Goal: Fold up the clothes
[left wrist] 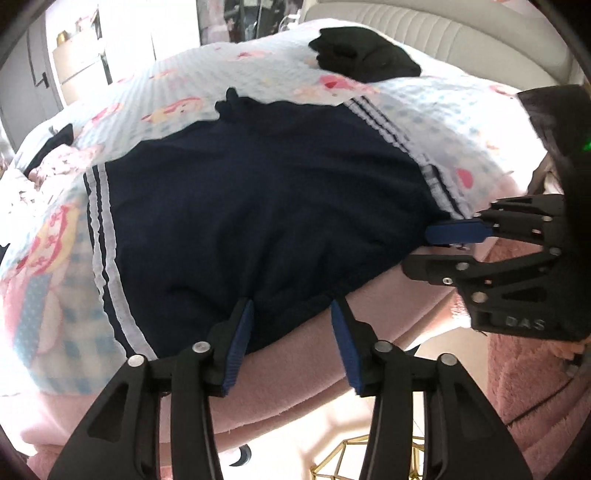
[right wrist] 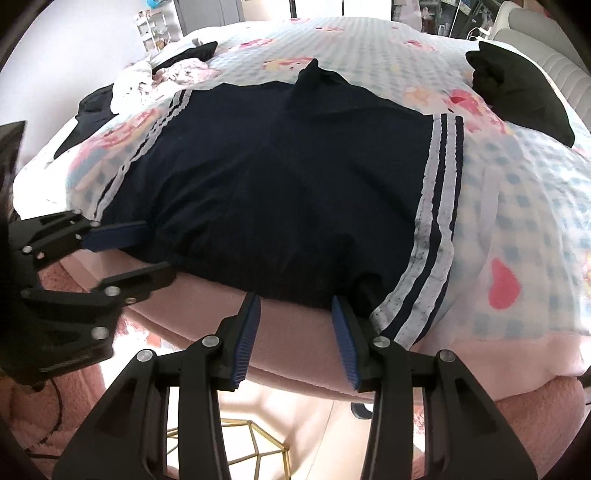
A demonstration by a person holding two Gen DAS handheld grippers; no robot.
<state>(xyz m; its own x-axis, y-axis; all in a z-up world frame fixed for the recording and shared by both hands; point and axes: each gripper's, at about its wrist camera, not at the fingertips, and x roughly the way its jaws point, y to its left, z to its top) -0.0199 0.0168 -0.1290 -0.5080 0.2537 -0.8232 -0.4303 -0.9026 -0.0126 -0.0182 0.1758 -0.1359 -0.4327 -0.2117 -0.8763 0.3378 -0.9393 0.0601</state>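
A navy garment [left wrist: 258, 203] [right wrist: 277, 184] with white side stripes lies spread flat on the bed's pastel quilt [left wrist: 461, 122] [right wrist: 517, 184]. Its near hem runs along the bed's edge. My left gripper [left wrist: 291, 310] [right wrist: 147, 253] stands open at the hem's left part, its tips just touching the fabric edge and nothing pinched between them. My right gripper [right wrist: 295, 306] [left wrist: 424, 251] is open at the hem's right corner beside the striped edge. A small bunch of cloth rests against one of its fingers [right wrist: 354, 332], but the pads do not press on it.
A black garment [left wrist: 365, 55] [right wrist: 517, 85] lies at the bed's far side near the padded headboard [left wrist: 443, 33]. A heap of light and dark clothes [right wrist: 147, 77] sits at the far left. A pink sheet edge [right wrist: 295, 354] and a gold wire object [right wrist: 229, 450] on the floor lie below.
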